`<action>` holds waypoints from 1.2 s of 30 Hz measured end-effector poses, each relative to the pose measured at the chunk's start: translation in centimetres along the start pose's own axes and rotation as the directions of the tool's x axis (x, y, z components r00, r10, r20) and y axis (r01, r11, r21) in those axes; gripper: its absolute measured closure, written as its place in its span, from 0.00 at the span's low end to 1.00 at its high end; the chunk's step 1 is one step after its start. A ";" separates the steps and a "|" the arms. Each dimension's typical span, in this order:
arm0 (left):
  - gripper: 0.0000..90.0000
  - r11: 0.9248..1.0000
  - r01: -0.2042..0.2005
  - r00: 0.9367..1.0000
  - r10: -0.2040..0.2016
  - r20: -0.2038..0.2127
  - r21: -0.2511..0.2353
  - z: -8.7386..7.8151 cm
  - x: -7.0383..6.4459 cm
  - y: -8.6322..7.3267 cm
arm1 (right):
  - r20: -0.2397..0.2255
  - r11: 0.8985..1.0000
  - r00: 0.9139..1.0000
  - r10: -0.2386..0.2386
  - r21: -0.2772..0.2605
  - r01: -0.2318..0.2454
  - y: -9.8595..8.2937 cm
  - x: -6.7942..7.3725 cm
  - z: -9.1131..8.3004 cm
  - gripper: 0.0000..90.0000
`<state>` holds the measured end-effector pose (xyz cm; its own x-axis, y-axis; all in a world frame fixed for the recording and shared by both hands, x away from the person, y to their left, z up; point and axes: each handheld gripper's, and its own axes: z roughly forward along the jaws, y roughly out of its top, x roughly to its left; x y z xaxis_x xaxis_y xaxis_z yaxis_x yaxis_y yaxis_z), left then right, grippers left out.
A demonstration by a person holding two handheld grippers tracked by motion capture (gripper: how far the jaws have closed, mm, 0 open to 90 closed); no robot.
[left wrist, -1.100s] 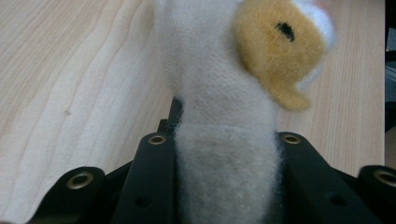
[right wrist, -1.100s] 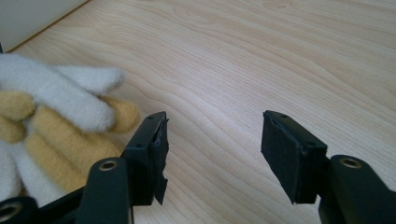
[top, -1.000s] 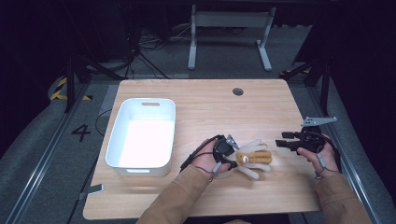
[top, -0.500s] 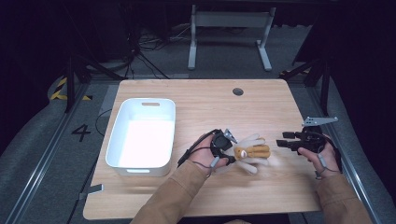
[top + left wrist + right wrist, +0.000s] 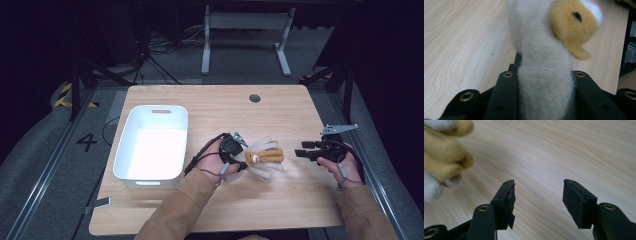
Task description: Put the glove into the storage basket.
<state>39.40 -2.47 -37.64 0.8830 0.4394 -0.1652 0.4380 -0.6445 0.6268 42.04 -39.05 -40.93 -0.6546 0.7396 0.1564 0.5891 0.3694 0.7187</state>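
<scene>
Left gripper point(image 5: 239, 156) low over mid-table, forearm angled in from the near edge — jaws clamped on the white limb of the plush point(image 5: 262, 158). Right gripper point(image 5: 306, 151) low near the right edge, jaws wide, nothing between. Bare wood separates plush and right gripper; bin point(image 5: 131, 145) sits left.

A white bin point(image 5: 152, 142) sits empty on the bench point(image 5: 280, 115), towards its left edge. Far side of the bin, a dark round hole point(image 5: 254, 98) marks the benchtop's back.
</scene>
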 end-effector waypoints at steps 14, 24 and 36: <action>0.79 0.990 0.132 0.987 -0.128 -0.092 0.038 -4.1 1.6 -0.4 | 0.009 0.998 1.000 -0.021 0.055 0.021 1.5 0.2 1.2 0.50; 0.79 0.974 0.228 0.960 -0.222 -0.172 0.017 -5.9 2.8 0.4 | 0.007 0.997 1.000 -0.018 0.078 0.017 1.9 0.0 2.1 0.50; 0.79 0.961 0.273 0.945 -0.274 -0.176 -0.030 -7.1 3.7 1.0 | 0.009 0.997 1.000 -0.016 0.073 0.016 1.8 -0.1 1.9 0.50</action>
<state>41.93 2.97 -32.29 0.6849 0.7024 -0.1939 0.6573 -0.4806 0.5806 44.09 -37.41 -40.89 -0.6600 0.7383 0.1385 0.6117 0.4212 0.6696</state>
